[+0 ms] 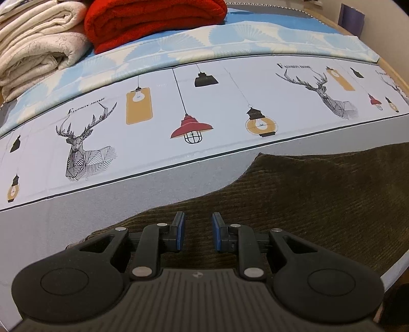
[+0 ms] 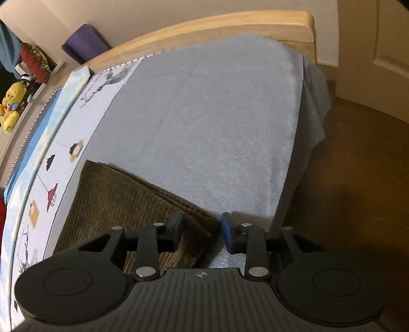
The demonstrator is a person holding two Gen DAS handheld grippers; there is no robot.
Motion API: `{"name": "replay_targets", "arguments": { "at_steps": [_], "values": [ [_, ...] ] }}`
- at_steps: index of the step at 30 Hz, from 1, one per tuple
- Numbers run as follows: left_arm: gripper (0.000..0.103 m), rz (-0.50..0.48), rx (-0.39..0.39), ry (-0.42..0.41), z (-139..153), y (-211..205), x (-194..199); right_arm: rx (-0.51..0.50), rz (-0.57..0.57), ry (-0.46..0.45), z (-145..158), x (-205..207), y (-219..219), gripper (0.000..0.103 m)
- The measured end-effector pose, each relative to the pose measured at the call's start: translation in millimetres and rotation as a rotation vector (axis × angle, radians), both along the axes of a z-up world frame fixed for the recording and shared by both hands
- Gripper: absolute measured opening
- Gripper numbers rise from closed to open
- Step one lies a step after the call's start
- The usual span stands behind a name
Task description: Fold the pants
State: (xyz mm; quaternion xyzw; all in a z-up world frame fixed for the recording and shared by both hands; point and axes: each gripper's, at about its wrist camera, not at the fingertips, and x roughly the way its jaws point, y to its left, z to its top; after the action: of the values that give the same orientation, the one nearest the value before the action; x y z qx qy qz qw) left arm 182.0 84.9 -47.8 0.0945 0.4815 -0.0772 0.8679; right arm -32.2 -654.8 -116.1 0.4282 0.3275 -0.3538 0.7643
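Dark olive-brown corduroy pants (image 1: 306, 194) lie flat on the grey bed sheet (image 1: 153, 189) near the bed's front edge. My left gripper (image 1: 197, 231) is open and hovers just over the pants' near left part, with nothing between its blue pads. In the right wrist view the pants (image 2: 110, 201) lie folded in layers with a corner pointing right. My right gripper (image 2: 202, 231) is open over that corner, the left finger above the fabric, the right finger above the sheet (image 2: 204, 115).
A printed strip with deer and lamps (image 1: 179, 107) runs across the bed behind the pants. A red blanket (image 1: 153, 23) and cream blankets (image 1: 38, 48) are stacked at the far left. The wooden bed frame (image 2: 230, 25) and brown floor (image 2: 358, 178) lie to the right.
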Motion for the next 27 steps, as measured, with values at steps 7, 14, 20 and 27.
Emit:
{"name": "replay_targets", "arguments": {
  "at_steps": [7,14,20,27],
  "values": [
    [0.025,0.009,-0.01,-0.006,2,7,-2,-0.016,-0.007,0.029,-6,14,2,0.048],
    [0.025,0.022,-0.03,-0.016,7,19,-6,-0.058,0.061,-0.011,6,21,19,0.026],
    [0.025,0.043,-0.06,-0.03,14,32,-10,-0.33,0.138,-0.006,70,38,80,0.024],
    [0.025,0.062,-0.08,-0.04,18,51,-19,-0.971,0.672,-0.102,156,81,349,0.024]
  ]
}}
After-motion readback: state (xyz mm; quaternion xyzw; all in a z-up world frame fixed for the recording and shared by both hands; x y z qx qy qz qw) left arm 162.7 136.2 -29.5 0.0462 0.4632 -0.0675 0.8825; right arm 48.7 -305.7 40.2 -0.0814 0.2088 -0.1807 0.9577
